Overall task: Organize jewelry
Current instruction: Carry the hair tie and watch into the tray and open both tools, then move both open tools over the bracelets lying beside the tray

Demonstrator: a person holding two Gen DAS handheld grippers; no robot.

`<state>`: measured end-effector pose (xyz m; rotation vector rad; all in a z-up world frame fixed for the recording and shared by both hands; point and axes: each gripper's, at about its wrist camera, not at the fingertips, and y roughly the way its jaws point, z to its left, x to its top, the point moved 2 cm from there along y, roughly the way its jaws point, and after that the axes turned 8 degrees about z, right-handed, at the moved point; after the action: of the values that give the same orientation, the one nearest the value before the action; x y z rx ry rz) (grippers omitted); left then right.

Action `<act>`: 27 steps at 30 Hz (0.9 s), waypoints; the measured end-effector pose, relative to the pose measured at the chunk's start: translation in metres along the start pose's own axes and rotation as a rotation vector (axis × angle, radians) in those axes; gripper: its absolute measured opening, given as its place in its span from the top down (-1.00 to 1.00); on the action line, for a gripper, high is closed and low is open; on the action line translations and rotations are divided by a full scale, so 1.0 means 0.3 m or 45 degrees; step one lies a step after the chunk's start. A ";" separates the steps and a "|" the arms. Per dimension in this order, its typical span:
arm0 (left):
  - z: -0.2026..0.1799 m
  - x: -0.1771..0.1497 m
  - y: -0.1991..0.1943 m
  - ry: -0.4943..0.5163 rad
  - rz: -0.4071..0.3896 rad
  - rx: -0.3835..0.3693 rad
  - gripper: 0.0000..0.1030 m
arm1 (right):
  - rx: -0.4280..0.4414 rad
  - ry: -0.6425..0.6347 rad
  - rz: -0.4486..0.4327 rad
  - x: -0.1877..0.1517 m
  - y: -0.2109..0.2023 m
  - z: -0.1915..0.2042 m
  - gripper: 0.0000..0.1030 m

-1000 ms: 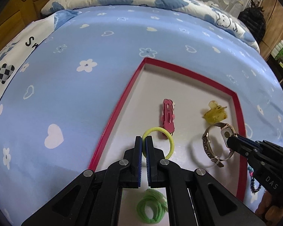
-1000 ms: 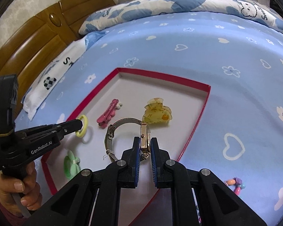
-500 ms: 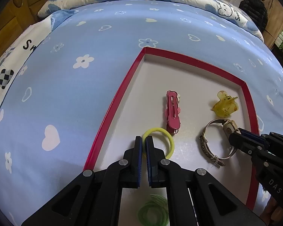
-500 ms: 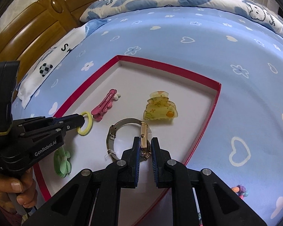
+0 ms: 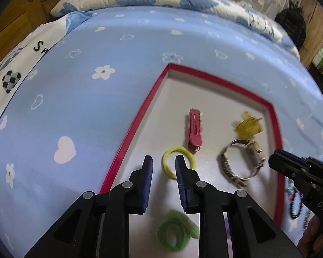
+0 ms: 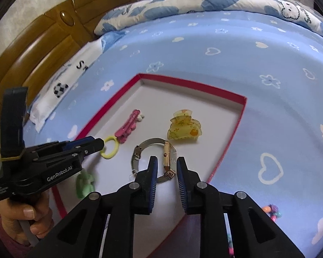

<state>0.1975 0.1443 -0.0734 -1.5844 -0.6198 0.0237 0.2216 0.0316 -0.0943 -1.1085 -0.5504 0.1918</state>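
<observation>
**Both tools spread over the red-rimmed tray**

A shallow tray (image 5: 137,120) with a red rim and a pale floor lies on a bed covered by a blue sheet (image 5: 86,107) printed with white hearts and flowers.

The left tool (image 5: 163,163) has its fingers spread apart. Its right finger (image 5: 179,167) lies over the near side of a yellow hair tie (image 5: 168,152), which rests flat on the tray floor close to the left rim; the left finger sits just outside the loop. In the right wrist view the same tool (image 6: 98,143) has its tip touching the hair tie (image 6: 113,148).

The right tool (image 6: 165,165) is also spread, with one finger on each side of the gold case of a wristwatch (image 6: 168,157). Neither finger clearly presses on it. The wristwatch (image 5: 243,161) lies on its side on the tray floor, its metal band curving in a loop to the left of the case.

A pink hair clip (image 5: 194,132) lies just beyond the hair tie, and a yellow claw clip (image 6: 184,126) sits just beyond the watch. A blurred green hair tie (image 5: 176,232) lies at the near end of the tray. Outside the tray's right rim, a dark beaded bracelet (image 5: 295,204) and some coloured beads (image 6: 271,211) rest on the sheet.
</observation>
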 end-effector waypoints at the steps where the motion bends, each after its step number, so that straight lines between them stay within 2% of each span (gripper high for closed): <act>1: 0.008 -0.009 -0.020 -0.022 -0.016 -0.021 0.51 | 0.012 0.010 -0.026 -0.009 -0.032 -0.003 0.55; 4: 0.027 -0.046 -0.081 -0.077 -0.073 -0.087 0.33 | 0.036 0.034 -0.093 -0.040 -0.109 -0.017 0.33; 9: 0.028 -0.140 -0.168 -0.106 -0.129 -0.153 0.13 | 0.008 0.079 -0.206 -0.130 -0.258 -0.069 0.28; 15: 0.008 -0.246 -0.252 -0.113 -0.154 -0.234 0.06 | -0.035 0.157 -0.305 -0.234 -0.408 -0.149 0.13; 27: -0.124 -0.354 -0.339 0.026 -0.145 -0.307 -0.01 | -0.141 0.356 -0.406 -0.468 -0.592 -0.334 0.11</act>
<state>0.0837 0.0661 -0.0109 -1.7762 -0.7166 -0.1573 0.1314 -0.1851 -0.0151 -1.1154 -0.4828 -0.2704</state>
